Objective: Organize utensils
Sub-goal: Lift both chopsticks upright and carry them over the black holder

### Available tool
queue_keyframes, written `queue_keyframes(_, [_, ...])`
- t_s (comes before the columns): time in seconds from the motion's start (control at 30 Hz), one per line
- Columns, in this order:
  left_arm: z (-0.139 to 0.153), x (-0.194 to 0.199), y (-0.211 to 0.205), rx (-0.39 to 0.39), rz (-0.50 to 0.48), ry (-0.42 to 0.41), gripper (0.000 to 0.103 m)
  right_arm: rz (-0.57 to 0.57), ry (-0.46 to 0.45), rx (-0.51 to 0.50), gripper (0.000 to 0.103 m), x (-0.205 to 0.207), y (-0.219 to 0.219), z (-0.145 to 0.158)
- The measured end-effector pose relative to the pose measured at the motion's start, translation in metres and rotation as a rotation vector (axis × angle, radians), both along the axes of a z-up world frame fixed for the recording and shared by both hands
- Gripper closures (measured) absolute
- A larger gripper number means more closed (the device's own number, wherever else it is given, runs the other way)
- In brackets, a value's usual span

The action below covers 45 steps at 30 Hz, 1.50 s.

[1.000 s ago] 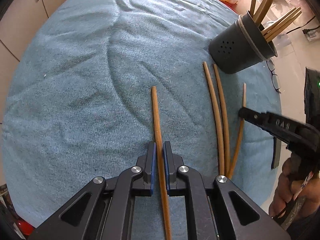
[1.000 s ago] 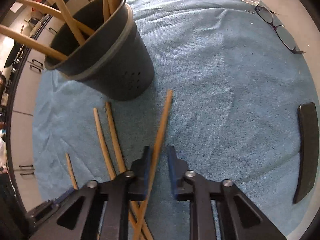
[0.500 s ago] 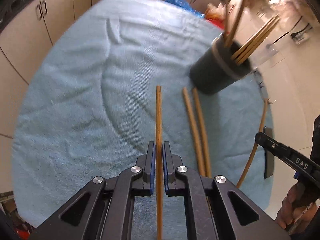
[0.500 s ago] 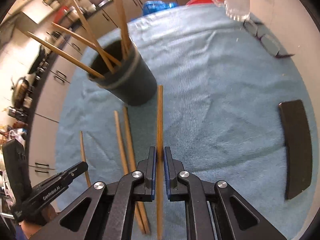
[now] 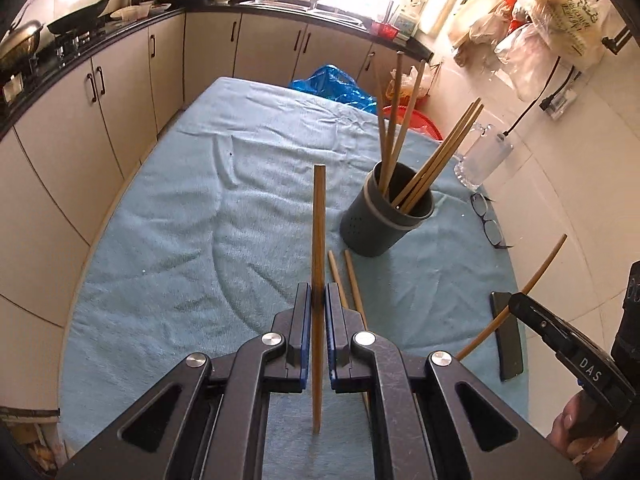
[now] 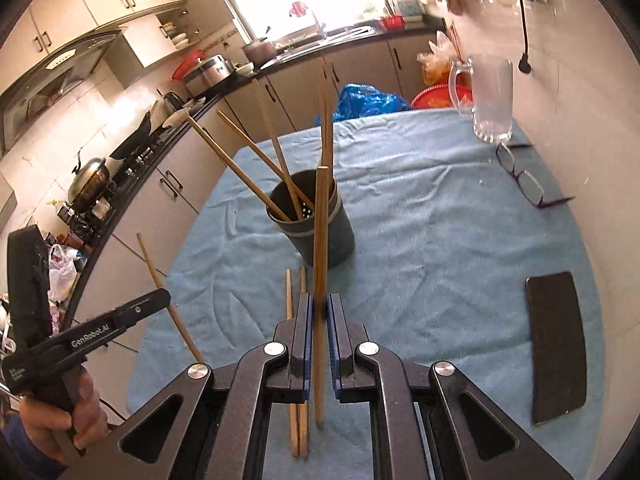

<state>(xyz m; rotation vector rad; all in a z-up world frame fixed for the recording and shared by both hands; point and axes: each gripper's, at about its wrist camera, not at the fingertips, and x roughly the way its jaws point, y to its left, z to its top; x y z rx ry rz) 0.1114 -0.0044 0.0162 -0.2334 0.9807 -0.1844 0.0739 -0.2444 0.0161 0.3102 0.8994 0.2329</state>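
Observation:
My left gripper [image 5: 318,300] is shut on a wooden chopstick [image 5: 319,240] and holds it lifted above the blue towel [image 5: 208,240]. My right gripper [image 6: 319,312] is shut on another chopstick [image 6: 321,232], also lifted. A dark grey utensil holder [image 5: 386,220] with several chopsticks stands upright ahead of both; it also shows in the right wrist view [image 6: 324,228]. Two chopsticks [image 5: 347,280] lie on the towel in front of the holder, also seen in the right wrist view [image 6: 295,292]. The right gripper shows at the left view's right edge [image 5: 520,304], the left gripper at the right view's left [image 6: 160,300].
A glass mug [image 6: 490,100], eyeglasses [image 6: 524,180] and a black flat object [image 6: 556,344] lie on the towel's right side. A blue bag [image 5: 332,88] and red basin [image 5: 416,120] sit at the table's far end. Kitchen cabinets [image 5: 100,120] run along the left.
Both grippers have risen and tilted up with their chopsticks, lifting them off the towel. The holder now lies further ahead and the kitchen has come into view.

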Motion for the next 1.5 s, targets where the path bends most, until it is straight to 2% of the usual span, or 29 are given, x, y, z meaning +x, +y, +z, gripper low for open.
queue_keyframes(0.7, [0.019,-0.002,-0.017,0.021,-0.032,-0.058,0.097,-0.025,-0.068,0.032,0.095,-0.012,-0.019,0.018])
queue_keyframes(1.17, [0.035,0.004,-0.033,-0.001,-0.064,-0.080,0.097,-0.085,-0.059,0.069,0.095,-0.024,-0.050,0.024])
queue_keyframes(1.5, [0.056,0.012,-0.047,0.009,-0.102,-0.113,0.097,-0.139,-0.092,0.122,0.095,-0.030,-0.069,0.035])
